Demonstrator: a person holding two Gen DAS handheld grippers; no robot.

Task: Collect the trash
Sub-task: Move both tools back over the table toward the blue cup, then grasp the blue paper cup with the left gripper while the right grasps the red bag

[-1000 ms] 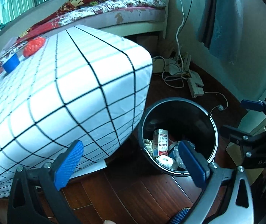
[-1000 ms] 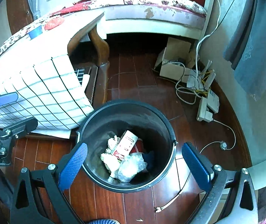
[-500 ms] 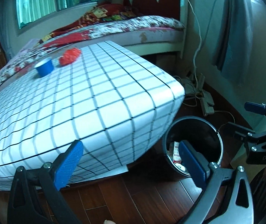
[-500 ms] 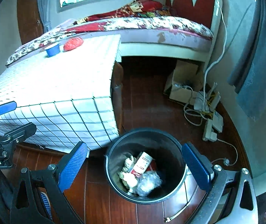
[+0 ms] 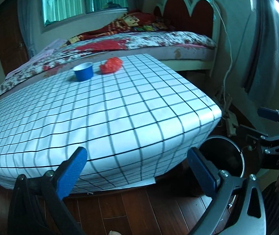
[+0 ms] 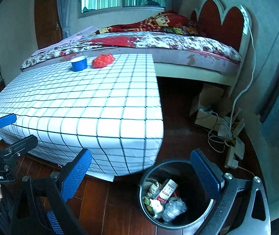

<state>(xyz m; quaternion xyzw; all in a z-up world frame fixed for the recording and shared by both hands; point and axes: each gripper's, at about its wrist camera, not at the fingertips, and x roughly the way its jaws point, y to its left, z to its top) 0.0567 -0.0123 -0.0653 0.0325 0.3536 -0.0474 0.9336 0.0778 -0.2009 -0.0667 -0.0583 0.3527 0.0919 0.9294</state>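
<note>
A blue paper cup (image 5: 83, 71) and a crumpled red wrapper (image 5: 111, 65) lie at the far end of a table with a white grid cloth (image 5: 119, 105); both also show in the right wrist view, the cup (image 6: 79, 63) left of the wrapper (image 6: 102, 60). A black trash bin (image 6: 178, 193) with a carton, tissue and plastic in it stands on the floor by the table's near right corner; the left wrist view shows only its rim (image 5: 235, 152). My left gripper (image 5: 137, 173) and right gripper (image 6: 141, 173) are both open and empty, well short of the cup and wrapper.
A bed (image 6: 159, 39) with a floral cover runs behind the table. A cardboard box (image 6: 207, 105), power strips and cables (image 6: 231, 137) lie on the wooden floor by the right wall. A curtain (image 5: 260, 58) hangs at right.
Both grippers have risen and tilted up from over the bin, so the table top, cup and wrapper have come into full view. Both stay open and empty.
</note>
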